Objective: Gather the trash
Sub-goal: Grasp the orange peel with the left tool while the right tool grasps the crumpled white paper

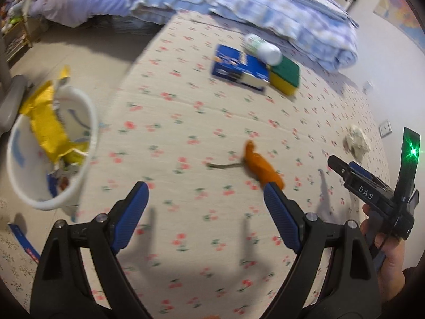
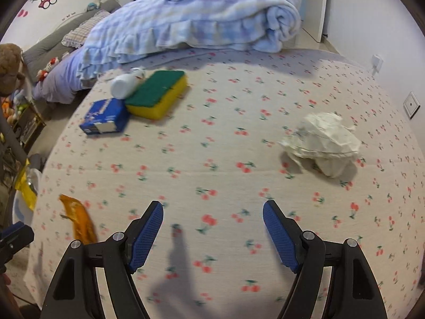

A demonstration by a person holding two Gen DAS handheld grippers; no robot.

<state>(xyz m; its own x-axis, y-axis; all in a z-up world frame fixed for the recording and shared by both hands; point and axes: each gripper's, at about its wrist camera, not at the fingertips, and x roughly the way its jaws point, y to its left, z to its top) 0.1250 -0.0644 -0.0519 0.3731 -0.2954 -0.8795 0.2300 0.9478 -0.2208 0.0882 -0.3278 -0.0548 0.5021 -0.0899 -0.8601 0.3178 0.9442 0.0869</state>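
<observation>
Both grippers are over the cherry-print bed sheet (image 2: 225, 138) now, and both point down at it. The left gripper (image 1: 205, 188) stands wide apart with only sheet between its blue pads; the orange wrapper (image 1: 261, 167) lies just beyond its right fingertip, near the sheet's near edge (a thin dark strip sticks out from it). The right gripper (image 2: 212, 207) is wide too, jaws empty, and a hand (image 1: 390, 260) carries it in the left wrist view. Ahead of it and toward the sheet's right edge sits the crumpled white paper (image 2: 322, 141), well apart from the pads. Toward the far edge, by the rolled blue blanket (image 2: 212, 18), a blue box (image 2: 106, 117), a green-and-yellow sponge (image 2: 156, 95) and a white bottle (image 2: 126, 83) huddle together, the bottle leaning on the other two. Off the sheet's left edge, down on the floor, the white bin (image 1: 50, 143) holds yellow packaging (image 1: 47, 122).
</observation>
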